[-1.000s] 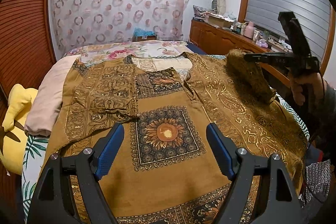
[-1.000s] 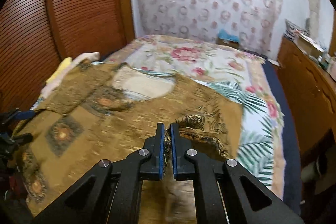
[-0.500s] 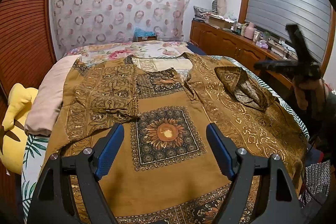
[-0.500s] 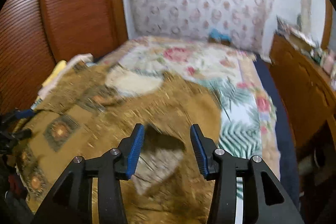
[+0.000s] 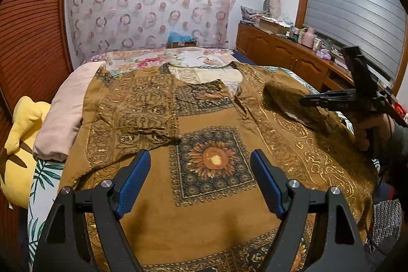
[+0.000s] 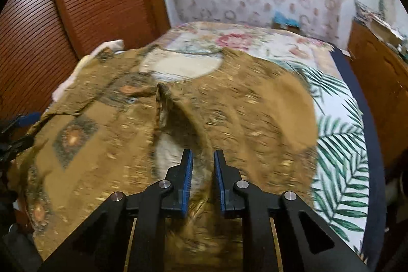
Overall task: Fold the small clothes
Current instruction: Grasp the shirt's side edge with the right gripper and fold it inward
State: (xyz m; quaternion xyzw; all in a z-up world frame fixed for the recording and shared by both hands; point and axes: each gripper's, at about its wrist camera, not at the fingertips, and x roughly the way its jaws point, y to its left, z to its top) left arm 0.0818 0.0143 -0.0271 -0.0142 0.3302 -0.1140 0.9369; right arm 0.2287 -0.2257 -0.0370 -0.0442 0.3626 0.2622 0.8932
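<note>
Tunic [image 5: 216, 185]: spread flat across the bed [image 5: 158, 59], its sleeve [image 6: 176, 119] folded in near the bed's right edge.
Right gripper [image 6: 202, 170]: jaws closing around the sleeve, pads not yet pressing.
Left gripper [image 5: 201, 182]: spread wide, empty, over the hem.
Risk: a thin bite slips; the sleeve flops, fold rumples.

light: warm, dim indoor | left view sharp | right view motion-blurred | edges: fisheye-bent, dark vignette

**Open middle, crowded edges**

I see broad free room over the flat centre of the brown tunic [image 5: 211, 198], right between my left gripper [image 5: 201, 180] fingers. On the left, a pink cushion [image 5: 63, 114] and a yellow pillow [image 5: 20, 144] hem in the bed edge, with the slatted wardrobe door [image 5: 30, 37] close behind. To the right, my right gripper [image 5: 329, 101] and the folded-over sleeve [image 5: 293, 103] block passage; the wooden dresser [image 5: 285, 52] lines that side.
</note>
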